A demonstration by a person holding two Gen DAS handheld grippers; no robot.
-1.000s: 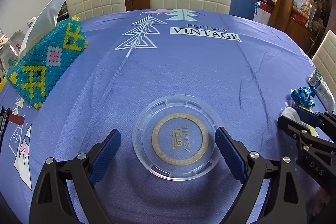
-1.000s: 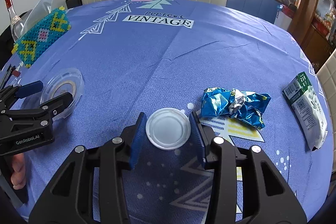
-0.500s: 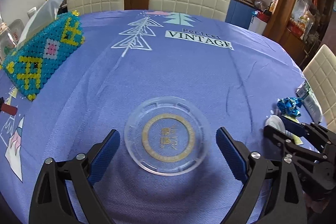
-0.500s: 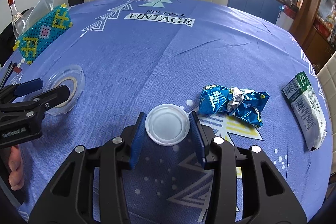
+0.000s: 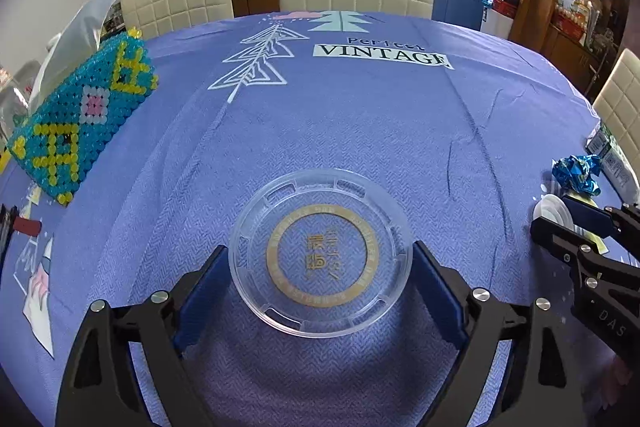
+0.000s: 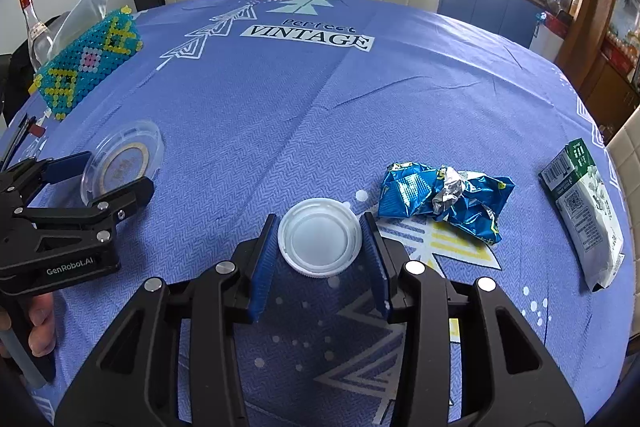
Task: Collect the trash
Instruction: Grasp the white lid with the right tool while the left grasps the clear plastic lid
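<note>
On purple "Perfect VINTAGE" tablecloth (image 6: 320, 107): 1 clear lid (image 5: 320, 253) between closing left gripper (image 5: 320, 291) jaws; 1 white lid (image 6: 319, 237) clamped by right gripper (image 6: 319, 251); 1 blue wrapper (image 6: 444, 201).

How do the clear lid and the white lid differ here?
The clear lid is see-through with a gold ring; the white lid is opaque and plain. The clear lid looks wider. It sits in the left gripper, the white lid in the right gripper. Both are round.
</note>
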